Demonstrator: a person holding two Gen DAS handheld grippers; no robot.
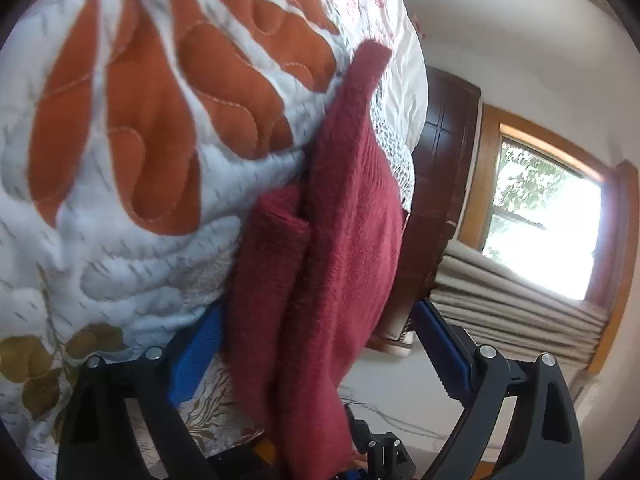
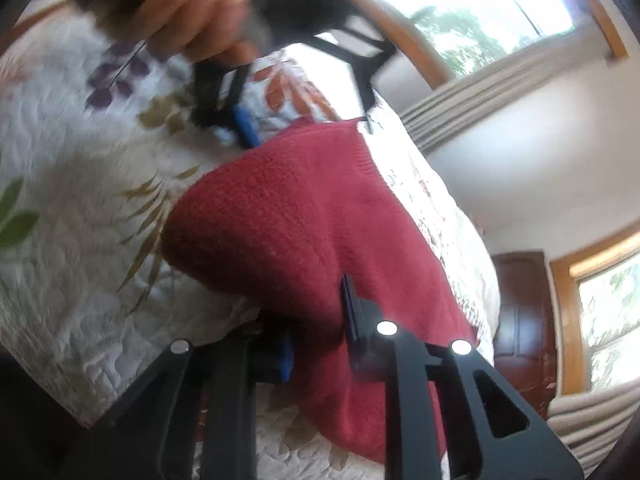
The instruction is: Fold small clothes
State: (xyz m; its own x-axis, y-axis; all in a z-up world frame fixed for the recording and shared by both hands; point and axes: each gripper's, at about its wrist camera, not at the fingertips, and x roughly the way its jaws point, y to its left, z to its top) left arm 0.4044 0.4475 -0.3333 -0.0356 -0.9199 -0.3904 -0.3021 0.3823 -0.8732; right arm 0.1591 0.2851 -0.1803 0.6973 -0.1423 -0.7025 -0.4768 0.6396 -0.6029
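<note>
Looking at the biggest thing first: one bed (image 2: 80,280) with a puffy white cover, sewn with orange, green and purple leaves. Filling most of both views.

Lying on that bed, toward its right side and near the edge: one red woolly top (image 2: 300,220). Only one piece of clothing to be seen. Already doubled over on itself, with a rolled bit along the left side in the left view. Looks soft, thick and fuzzy. Probably light and floppy, not slippery, not easy to break. Likely to sag and droop when not held up. Best taken by an edge or a corner, pinching through both layers, not by the puffy middle. Best lifted by two corners at once, so as to stay flat.

Counting the tongs: two. Left tongs (image 1: 318,316) at the far end of the top, blue pads spread wide, released, with the red wool hanging loosely between them and a gap showing beside the right pad. Not squeezing anything, as far as can be judged. Right tongs (image 2: 316,316) at the near end, clenched on a thick bunch of the red wool, pinching the fold tight between the two pads.

Smallest: one hand (image 2: 200,12), blurry, far off at the top of the right view, wrapped round the handle of the left tongs.
</note>
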